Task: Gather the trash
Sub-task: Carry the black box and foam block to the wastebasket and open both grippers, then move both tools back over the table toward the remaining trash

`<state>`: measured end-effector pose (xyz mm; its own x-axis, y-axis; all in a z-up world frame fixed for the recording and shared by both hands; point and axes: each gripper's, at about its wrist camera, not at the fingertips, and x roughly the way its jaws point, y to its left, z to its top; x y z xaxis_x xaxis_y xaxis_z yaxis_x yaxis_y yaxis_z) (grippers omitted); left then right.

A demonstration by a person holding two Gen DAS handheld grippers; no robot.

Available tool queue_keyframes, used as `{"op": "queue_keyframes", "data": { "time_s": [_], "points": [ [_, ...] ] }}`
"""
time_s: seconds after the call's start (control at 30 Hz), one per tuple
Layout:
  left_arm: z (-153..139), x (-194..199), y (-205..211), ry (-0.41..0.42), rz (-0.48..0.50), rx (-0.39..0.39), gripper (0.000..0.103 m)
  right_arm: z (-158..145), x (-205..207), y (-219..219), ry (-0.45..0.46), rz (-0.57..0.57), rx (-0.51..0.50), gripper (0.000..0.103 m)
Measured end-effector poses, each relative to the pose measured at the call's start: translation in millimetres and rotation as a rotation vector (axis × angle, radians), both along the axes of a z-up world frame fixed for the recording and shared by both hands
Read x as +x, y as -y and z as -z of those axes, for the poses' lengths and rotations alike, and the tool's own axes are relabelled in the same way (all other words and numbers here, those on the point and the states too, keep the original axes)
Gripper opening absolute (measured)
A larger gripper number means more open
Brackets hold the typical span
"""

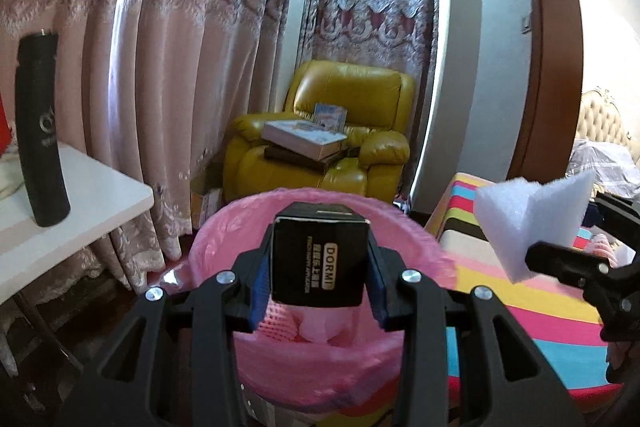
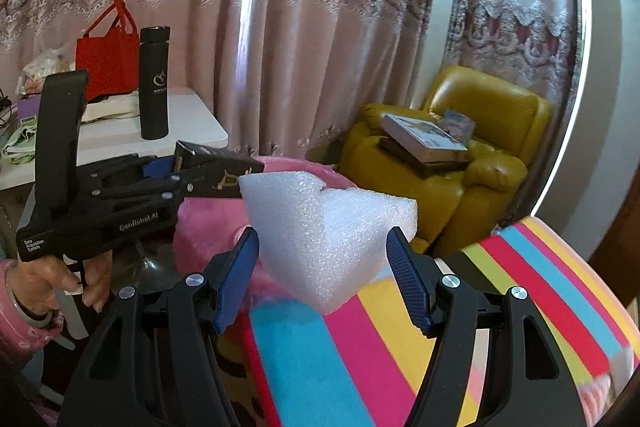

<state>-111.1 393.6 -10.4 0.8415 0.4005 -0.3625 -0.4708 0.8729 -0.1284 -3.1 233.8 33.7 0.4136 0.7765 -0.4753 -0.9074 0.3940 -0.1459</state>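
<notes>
Over the pink-lined trash bin, my left tongs are clamped on a small black box with DORMI printed on it, blue pads squeezing both sides. Box hangs right above the bin's mouth. My right tongs are clamped on a chunk of white foam, held just beside the bin and over the striped bed cover. From the right wrist view you can see my left hand gripping the other handle. Off to the left there's the white bench with a black flask standing upright and a red bag behind it. Yellow armchair sits by the curtains with books stacked on the seat.
</notes>
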Motion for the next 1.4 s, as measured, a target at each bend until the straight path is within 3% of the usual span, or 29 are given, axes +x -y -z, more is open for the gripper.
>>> {"op": "queue_keyframes", "data": {
  "time_s": [0.2,0.23,0.27,0.3,0.33,0.5,0.6,0.7,1.07,1.4],
  "points": [
    [15.2,8.7,-28.8,-0.018,-0.016,-0.053,0.040,5.7,21.0,-33.7,-0.054,-0.073,0.006,0.064],
    [17.1,9.4,-31.2,-0.022,-0.019,-0.055,0.045,6.6,25.9,-39.7,-0.082,-0.100,0.011,0.065],
    [19.4,10.7,-35.0,-0.027,-0.026,-0.060,0.050,7.7,30.4,-46.1,-0.107,-0.116,-0.001,0.072],
    [20.5,9.0,-35.7,-0.022,-0.033,-0.060,0.064,8.2,33.6,-49.2,-0.119,-0.108,-0.005,0.085],
    [21.2,6.3,-36.3,-0.009,-0.052,-0.058,0.072,6.2,37.6,-47.7,-0.123,-0.085,0.017,0.088],
    [21.2,-5.1,-29.2,-0.010,-0.079,-0.038,0.087,-6.4,45.2,-14.8,-0.156,-0.028,0.100,0.089],
    [17.5,-12.9,-9.6,0.007,-0.101,-0.014,0.098,-10.7,42.2,18.9,-0.130,0.025,0.106,0.090],
    [12.6,-12.2,16.9,0.030,-0.052,-0.020,0.098,-10.9,36.0,61.9,-0.106,0.084,0.110,0.090],
    [7.3,75.6,172.6,-0.030,0.371,-0.076,0.098,0.1,35.4,236.5,-0.108,0.454,0.145,0.091],
    [31.4,135.8,289.6,-0.066,0.552,-0.106,0.098,22.8,24.3,390.5,-0.133,0.767,0.231,0.091]
  ]
}}
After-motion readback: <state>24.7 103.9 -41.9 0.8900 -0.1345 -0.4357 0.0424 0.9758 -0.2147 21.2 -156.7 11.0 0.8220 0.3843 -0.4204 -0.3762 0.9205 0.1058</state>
